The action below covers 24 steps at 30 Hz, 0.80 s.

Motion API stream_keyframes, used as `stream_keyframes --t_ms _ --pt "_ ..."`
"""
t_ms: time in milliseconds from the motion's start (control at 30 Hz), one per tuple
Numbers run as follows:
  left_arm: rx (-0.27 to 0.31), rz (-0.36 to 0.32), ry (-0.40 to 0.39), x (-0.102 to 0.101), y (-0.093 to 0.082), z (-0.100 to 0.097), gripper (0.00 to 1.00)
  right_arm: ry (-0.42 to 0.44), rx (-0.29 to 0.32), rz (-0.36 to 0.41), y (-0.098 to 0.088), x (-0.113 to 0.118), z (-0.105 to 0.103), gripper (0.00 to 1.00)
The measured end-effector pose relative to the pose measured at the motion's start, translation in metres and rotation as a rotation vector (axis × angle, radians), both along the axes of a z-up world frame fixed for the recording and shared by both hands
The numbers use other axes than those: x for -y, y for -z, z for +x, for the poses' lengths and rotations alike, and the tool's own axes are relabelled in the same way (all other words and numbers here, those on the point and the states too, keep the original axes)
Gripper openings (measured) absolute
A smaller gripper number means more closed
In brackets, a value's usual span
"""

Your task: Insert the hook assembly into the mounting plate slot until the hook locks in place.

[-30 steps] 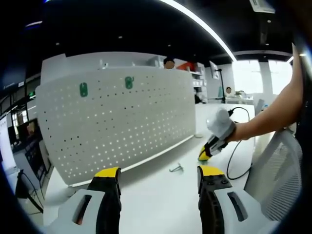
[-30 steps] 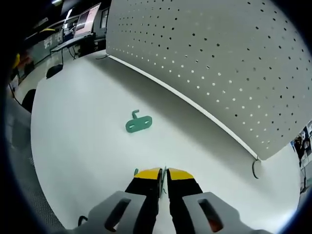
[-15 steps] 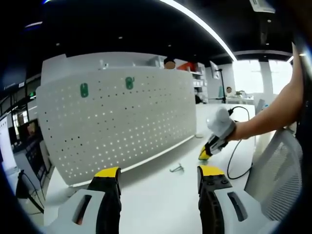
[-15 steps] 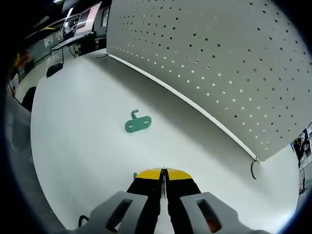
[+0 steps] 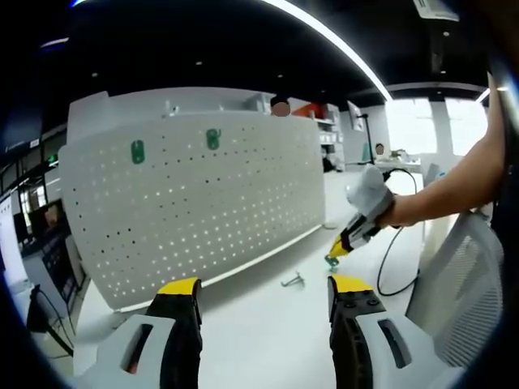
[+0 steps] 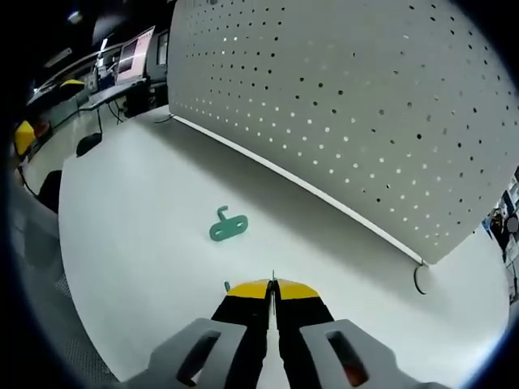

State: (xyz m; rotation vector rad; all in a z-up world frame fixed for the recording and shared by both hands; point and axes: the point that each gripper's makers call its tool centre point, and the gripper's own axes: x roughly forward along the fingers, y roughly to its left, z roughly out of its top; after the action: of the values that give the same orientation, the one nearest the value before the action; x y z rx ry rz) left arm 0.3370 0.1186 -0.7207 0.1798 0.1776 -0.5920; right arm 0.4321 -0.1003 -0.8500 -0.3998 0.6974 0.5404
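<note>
The white perforated mounting board (image 5: 203,203) stands upright on the table, with two green hooks (image 5: 212,138) fixed near its top. In the right gripper view the board (image 6: 365,121) rises close ahead. A loose green hook plate (image 6: 228,228) lies flat on the table before it, and shows small in the left gripper view (image 5: 293,280). My right gripper (image 6: 272,288) is shut on a thin piece with a green edge, a green hook by the look of it. A hand holds that gripper (image 5: 339,250) above the table. My left gripper (image 5: 263,288) stands open with nothing between its fingers.
The white table (image 6: 138,243) spreads left of the board. A black cable (image 5: 385,267) loops on the table at the right, beside a mesh chair back (image 5: 454,275). A cable loop (image 6: 418,279) lies at the board's far corner. Desks and monitors (image 6: 122,69) stand behind.
The right gripper has risen a little off the table and tilted up, still shut. The left gripper has not moved.
</note>
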Motion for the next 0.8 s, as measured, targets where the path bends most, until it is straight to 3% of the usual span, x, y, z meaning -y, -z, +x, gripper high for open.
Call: stream_keyframes --t_ms 367,533,800 --pt "0.014 -0.022 0.027 0.007 -0.011 -0.004 0.63 -0.007 0.052 0.082 -0.036 -0.014 0.003 0.00" --pt "0.025 -0.079 0.066 0.012 -0.029 -0.005 0.64 -0.030 0.083 0.128 -0.058 -0.030 0.002 0.00" --pt "0.033 -0.087 0.129 0.026 -0.040 -0.002 0.61 -0.065 0.111 0.212 -0.088 -0.055 0.001 0.00"
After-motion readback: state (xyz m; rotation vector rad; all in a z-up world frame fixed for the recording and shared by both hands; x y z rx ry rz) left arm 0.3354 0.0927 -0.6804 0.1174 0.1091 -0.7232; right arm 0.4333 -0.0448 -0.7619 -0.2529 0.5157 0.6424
